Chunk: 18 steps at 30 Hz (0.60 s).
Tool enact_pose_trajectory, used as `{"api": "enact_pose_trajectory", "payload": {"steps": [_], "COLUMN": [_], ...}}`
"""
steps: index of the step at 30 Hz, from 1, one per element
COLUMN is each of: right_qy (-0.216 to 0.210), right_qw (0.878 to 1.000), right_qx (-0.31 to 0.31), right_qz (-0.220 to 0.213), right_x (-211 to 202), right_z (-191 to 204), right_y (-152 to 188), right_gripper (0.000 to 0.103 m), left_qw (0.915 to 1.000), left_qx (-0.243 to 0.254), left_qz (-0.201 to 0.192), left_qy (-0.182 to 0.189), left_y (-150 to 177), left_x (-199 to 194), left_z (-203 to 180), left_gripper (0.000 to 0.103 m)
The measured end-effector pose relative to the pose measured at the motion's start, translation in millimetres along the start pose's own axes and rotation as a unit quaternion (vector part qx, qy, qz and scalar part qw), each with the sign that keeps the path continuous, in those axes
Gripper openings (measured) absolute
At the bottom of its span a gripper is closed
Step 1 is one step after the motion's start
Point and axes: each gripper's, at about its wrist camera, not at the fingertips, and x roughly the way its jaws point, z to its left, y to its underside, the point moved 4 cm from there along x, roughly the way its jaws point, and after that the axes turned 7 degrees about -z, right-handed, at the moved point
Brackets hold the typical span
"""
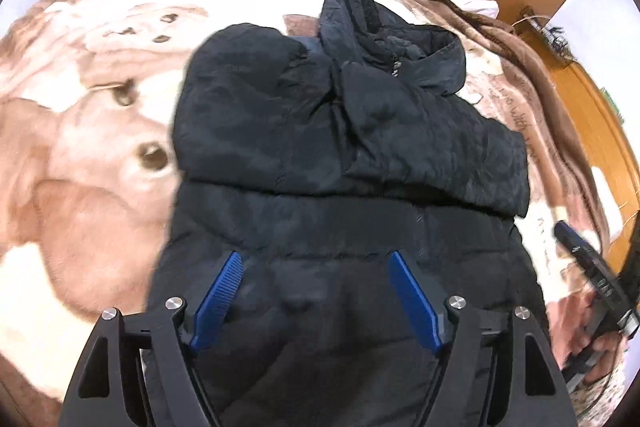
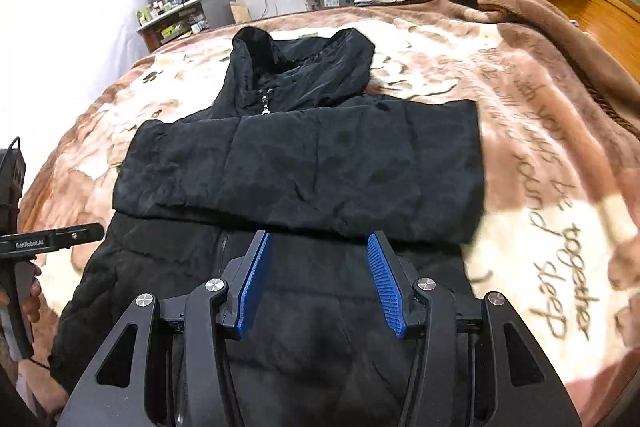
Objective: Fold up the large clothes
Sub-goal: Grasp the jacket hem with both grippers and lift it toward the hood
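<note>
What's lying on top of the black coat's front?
Its own sleeves are folded across the black coat, covering the chest. Above them the collar and zipper pull peek out. Whatever the coat looks like under the sleeves is hidden. It all rests on a blanket.

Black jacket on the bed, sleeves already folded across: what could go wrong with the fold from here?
1. The folded sleeves lie loose across the black jacket; lifting the hem could slide them off.
2. The hood sticks out crumpled at the far end, so the finished bundle may come out lumpy.
3. Both the left gripper and the right gripper are open with nothing between the pads; puffy, slick fabric might slip from a shallow pinch.
</note>
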Motion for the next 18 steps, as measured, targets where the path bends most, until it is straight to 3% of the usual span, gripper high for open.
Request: {"api": "enact_pose_trajectory", "payload": {"steps": [3, 9, 14, 18], "right_qy": [0.006, 0.005, 0.006, -0.005], "right_qw": [1.000, 1.000, 1.000, 0.999], "right_qx": [0.009, 0.023, 0.018, 0.018], "right_qz": [-0.008, -0.012, -0.022, -0.027], "right_x": [-16.9, -25.5, -14.7, 10.1], "right_z": [-9.7, -23.3, -31.1, -34.0], "right_y": [3.6, -5.9, -39.6, -76.8], "right_gripper": [0.052, 0.053, 0.056, 0.060], "left_qw": [0.9997, 0.9996, 1.0000, 0.9993], "left_qx": [0.020, 0.011, 0.002, 0.017], "left_qz": [-0.002, 0.000, -0.009, -0.027], "left_qy": [-0.012, -0.025, 0.004, 0.017], "left_y": [7.0, -0.3, -38.9, -92.3], "left_x": [-12.2, -17.7, -14.1, -1.6], "left_z": [7.8, 19.3, 8.6, -4.3], "left_gripper": [0.077, 0.077, 0.077, 0.077]}}
